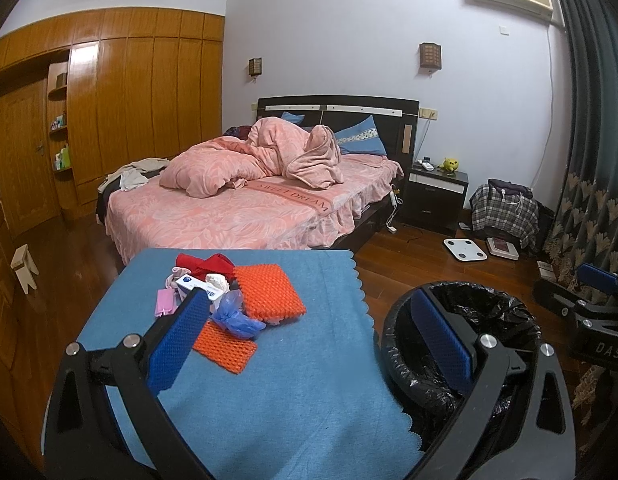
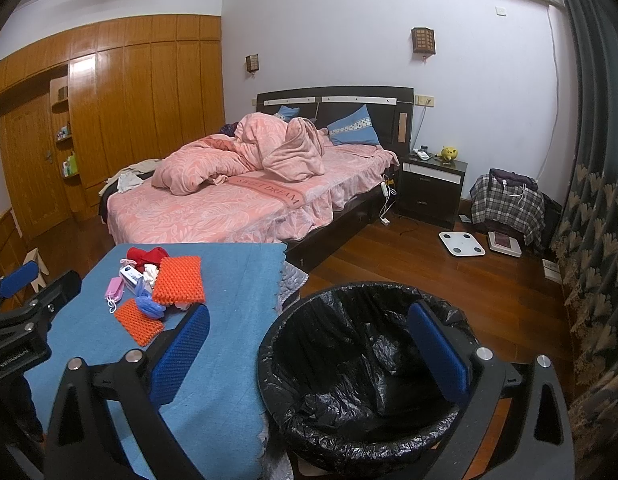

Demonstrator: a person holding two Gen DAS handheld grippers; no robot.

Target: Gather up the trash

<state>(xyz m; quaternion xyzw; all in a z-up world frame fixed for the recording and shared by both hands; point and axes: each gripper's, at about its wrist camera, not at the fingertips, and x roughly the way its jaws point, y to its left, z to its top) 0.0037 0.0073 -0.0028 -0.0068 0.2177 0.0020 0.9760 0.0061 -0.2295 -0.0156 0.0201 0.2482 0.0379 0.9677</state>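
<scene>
On the left we see our left hand-held gripper [image 1: 309, 344] with its blue pads spread wide, holding nothing, above the blue-clothed counter [image 1: 269, 392]. The trash lies heaped toward the counter's far side: a pink mask [image 1: 165, 302], a small white box [image 1: 199, 288], crumpled blue plastic [image 1: 235, 314], two orange mesh pads [image 1: 271, 290] and a red cloth [image 1: 207, 262]. Just right of the counter stands the black-lined bin [image 2: 361, 372], and our right hand-held gripper [image 2: 309, 352] hangs over it, equally open and empty.
</scene>
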